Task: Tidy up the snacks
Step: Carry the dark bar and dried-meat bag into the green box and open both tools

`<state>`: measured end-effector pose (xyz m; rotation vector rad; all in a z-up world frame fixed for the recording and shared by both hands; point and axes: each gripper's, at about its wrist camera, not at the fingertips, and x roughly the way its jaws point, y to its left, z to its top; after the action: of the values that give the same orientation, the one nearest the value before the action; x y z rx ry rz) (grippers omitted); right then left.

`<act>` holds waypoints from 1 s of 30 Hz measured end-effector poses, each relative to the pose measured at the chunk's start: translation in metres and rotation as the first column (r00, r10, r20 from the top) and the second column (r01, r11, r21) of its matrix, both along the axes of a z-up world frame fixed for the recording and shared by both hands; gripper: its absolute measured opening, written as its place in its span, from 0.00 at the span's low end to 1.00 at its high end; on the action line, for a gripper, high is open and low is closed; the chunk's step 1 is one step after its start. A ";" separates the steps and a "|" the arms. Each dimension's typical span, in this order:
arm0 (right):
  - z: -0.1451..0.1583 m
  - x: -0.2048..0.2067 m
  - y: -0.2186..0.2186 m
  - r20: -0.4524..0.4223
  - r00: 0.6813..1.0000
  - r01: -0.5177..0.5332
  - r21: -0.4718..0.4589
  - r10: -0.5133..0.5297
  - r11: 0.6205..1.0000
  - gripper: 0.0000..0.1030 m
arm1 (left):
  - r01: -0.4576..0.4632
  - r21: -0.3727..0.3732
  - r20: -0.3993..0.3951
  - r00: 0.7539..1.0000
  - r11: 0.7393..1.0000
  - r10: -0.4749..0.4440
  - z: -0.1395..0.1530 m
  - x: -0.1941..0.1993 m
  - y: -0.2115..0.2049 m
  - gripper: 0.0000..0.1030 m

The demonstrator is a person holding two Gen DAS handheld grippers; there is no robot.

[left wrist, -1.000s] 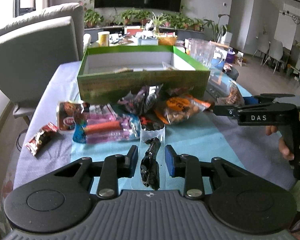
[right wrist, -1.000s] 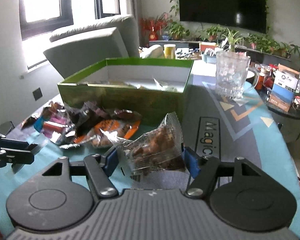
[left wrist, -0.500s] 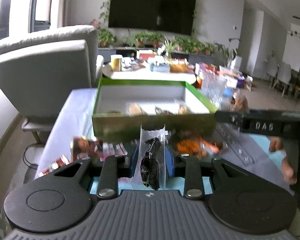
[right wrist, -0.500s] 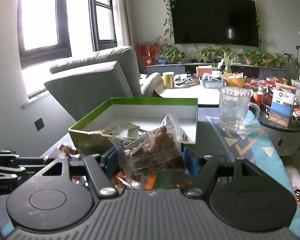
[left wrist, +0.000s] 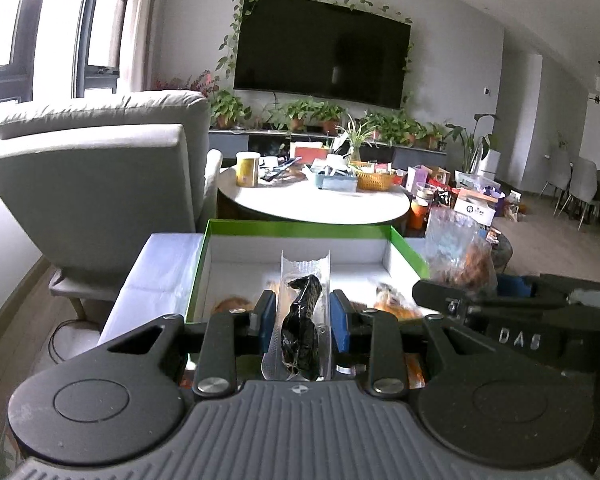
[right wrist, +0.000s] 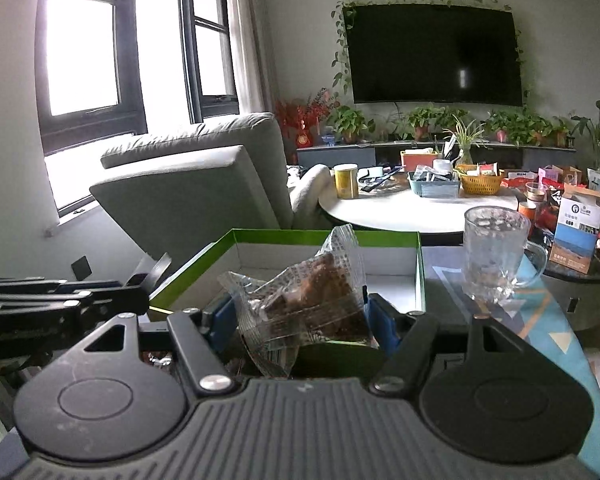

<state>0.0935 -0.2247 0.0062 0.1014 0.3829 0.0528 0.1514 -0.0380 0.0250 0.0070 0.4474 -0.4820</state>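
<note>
The left gripper pinches a clear sachet upright over the near edge of the green box, ready to drop in. The right gripper clamps a crinkly packet above the same edge, likely for the same reason

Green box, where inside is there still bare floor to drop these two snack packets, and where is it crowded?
Inside the green box, the white floor along the back wall and toward the far left corner is bare. The near strip is crowded: wrapped snacks lie to either side of the dark snack packet in the left claw.
</note>
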 end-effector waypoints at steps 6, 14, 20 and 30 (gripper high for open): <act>-0.001 0.016 -0.003 -0.003 1.000 0.010 0.009 -0.010 1.000 0.53 | -0.009 0.006 0.002 1.000 1.000 0.009 0.000 0.022 -0.012 0.27; -0.009 0.043 -0.010 -0.041 0.999 0.032 0.041 -0.030 0.999 0.53 | -0.007 0.027 -0.025 1.000 1.000 0.008 -0.011 0.053 -0.027 0.27; -0.014 0.060 -0.011 -0.052 0.998 0.028 0.031 -0.026 0.999 0.53 | -0.017 0.040 -0.035 0.999 0.999 0.019 -0.018 0.074 -0.034 0.27; -0.028 0.084 -0.016 -0.092 0.995 0.030 0.038 -0.026 0.999 0.53 | -0.023 0.061 -0.080 0.996 0.998 0.028 -0.036 0.101 -0.040 0.27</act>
<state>0.1777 -0.2411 -0.0220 0.1486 0.4717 0.0279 0.2527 -0.0783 -0.0114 0.0395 0.5409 -0.4447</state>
